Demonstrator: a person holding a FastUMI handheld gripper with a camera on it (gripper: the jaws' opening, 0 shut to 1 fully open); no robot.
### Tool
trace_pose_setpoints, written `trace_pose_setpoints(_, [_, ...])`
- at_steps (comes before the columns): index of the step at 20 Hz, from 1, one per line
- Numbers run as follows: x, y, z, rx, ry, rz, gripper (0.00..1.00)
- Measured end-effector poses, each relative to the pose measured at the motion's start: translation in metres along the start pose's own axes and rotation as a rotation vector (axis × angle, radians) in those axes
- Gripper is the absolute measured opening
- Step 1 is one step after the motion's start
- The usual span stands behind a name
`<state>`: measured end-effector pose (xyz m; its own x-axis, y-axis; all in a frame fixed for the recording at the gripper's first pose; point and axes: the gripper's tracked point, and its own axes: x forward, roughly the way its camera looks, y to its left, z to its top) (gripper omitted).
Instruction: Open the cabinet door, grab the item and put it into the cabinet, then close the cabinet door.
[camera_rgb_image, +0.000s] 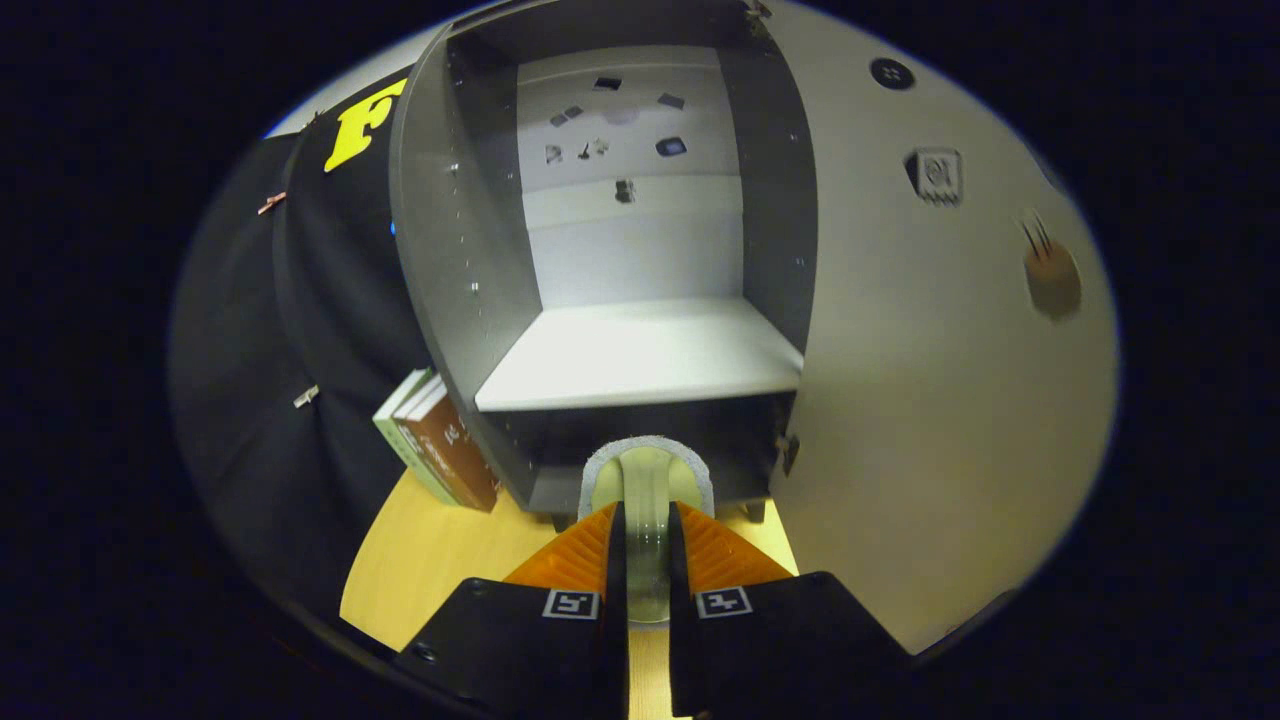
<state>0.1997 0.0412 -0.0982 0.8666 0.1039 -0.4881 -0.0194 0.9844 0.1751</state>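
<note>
The cabinet (600, 330) stands straight ahead of me, a tall grey box of smooth matte board with its front open. Its door (930, 400) is swung wide to the right, a broad pale flat panel whose surface looks plain and slightly glossy. Inside, a pale shelf (640, 355) lies level, a smooth rectangular board just above and beyond what I carry; below it is a dark lower compartment. The back wall shows a few small dark marks too small to tell apart.

The cabinet rests on a light wooden tabletop (450, 560) with a warm yellow grain. To the left of the cabinet, leaning against its side, is a small stack of books (440, 450), one with a brown cover and one with a green spine.

My gripper (646, 570) is pinching the item (646, 490), both fingers pressed against its sides. It appears to be a pale, translucent rounded thing with a white foam-like rim, its long axis running forward along my fingers, toward the cabinet. Its far end sits level with the dark lower opening, beneath the shelf edge.

I judge the coming move to be a lift and a forward push, since the shelf lies ahead and higher.
</note>
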Motion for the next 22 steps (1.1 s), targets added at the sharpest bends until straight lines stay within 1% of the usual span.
trace_pose_setpoints(2, [0.022, 0.003, 0.034, -0.027, -0.034, -0.016, 0.20])
trace_pose_setpoints(4, [0.044, 0.008, 0.065, -0.022, -0.056, -0.019, 0.20])
trace_pose_setpoints(8, [0.099, 0.014, 0.095, -0.009, -0.051, -0.030, 0.20])
trace_pose_setpoints(11, [0.137, 0.018, 0.101, 0.024, -0.018, -0.030, 0.20])
trace_pose_setpoints(16, [0.187, 0.018, 0.105, 0.020, 0.010, -0.041, 0.20])
trace_pose_setpoints(18, [0.202, 0.018, 0.102, 0.043, 0.034, -0.039, 0.20])
trace_pose_setpoints(22, [0.221, 0.016, 0.110, 0.074, 0.023, -0.050, 0.21])
